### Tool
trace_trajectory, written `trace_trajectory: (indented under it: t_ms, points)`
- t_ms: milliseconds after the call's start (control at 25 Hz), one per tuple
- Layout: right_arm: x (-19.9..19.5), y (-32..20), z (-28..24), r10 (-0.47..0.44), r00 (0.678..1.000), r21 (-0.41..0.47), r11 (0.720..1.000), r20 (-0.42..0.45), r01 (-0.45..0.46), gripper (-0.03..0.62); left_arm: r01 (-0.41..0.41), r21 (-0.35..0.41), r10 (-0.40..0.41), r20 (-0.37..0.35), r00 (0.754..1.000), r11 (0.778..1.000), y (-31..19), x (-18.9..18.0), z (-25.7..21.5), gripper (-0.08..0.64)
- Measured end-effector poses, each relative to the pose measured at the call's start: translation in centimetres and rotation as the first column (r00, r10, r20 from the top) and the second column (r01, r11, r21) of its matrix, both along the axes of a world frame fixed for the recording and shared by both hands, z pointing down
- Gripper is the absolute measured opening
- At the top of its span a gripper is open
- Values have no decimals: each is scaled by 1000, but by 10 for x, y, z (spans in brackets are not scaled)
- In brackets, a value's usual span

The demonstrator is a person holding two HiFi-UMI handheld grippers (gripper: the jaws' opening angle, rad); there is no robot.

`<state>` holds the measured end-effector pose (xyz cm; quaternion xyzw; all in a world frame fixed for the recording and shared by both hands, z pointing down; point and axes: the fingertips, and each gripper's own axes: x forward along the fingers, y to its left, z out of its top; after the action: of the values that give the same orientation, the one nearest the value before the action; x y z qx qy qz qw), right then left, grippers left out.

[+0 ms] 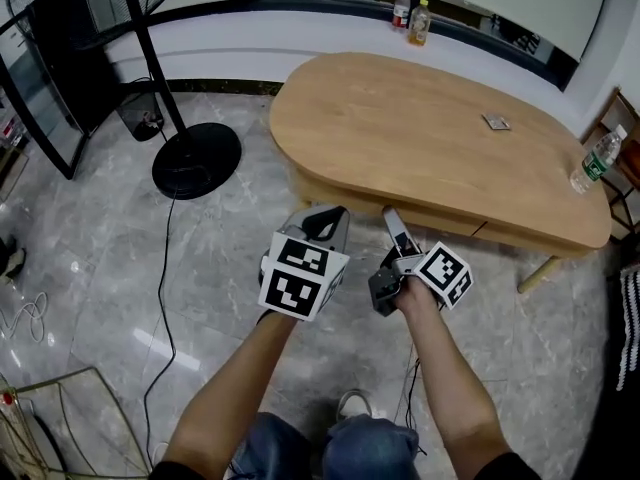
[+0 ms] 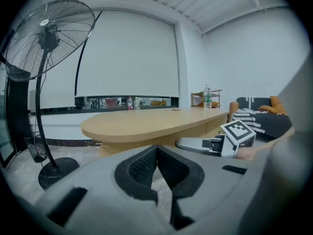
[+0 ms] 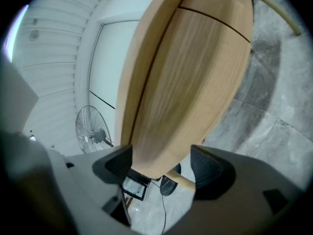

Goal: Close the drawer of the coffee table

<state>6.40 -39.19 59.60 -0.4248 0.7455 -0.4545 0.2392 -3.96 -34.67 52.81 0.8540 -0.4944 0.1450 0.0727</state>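
The oval wooden coffee table (image 1: 400,118) stands ahead of me, with its drawer front (image 1: 430,216) in the near side under the top; a seam (image 3: 215,19) marks one end. It looks about flush with the side. My right gripper (image 1: 395,223) is held level and rolled sideways right at that wooden front (image 3: 186,92). Its jaws stand open, with the wood seen between the pads (image 3: 210,173) and not visibly pinched. My left gripper (image 1: 325,218) hovers just left of it, a little short of the table. Its pads (image 2: 142,168) are together on nothing.
A standing fan (image 1: 195,158) with a black round base stands left of the table, and its cable (image 1: 165,268) trails over the marble floor. Two bottles (image 1: 410,18) sit on the far ledge. A water bottle (image 1: 598,158) stands at the right. A small flat item (image 1: 496,122) lies on the tabletop.
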Motion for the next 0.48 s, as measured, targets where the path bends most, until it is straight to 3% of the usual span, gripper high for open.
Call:
trace_trajectory:
  t_ms: [240,480]
  points:
    - [-15,41,-68,-56,996,-48,997,-73,53,305,11,-31,-10,18,1000,999,26,-25,-79,2]
    - [-42,52,-196,-129,972,16,991,-197,134,265,47,-25,-47,21,999,999,36,-54,-194,2]
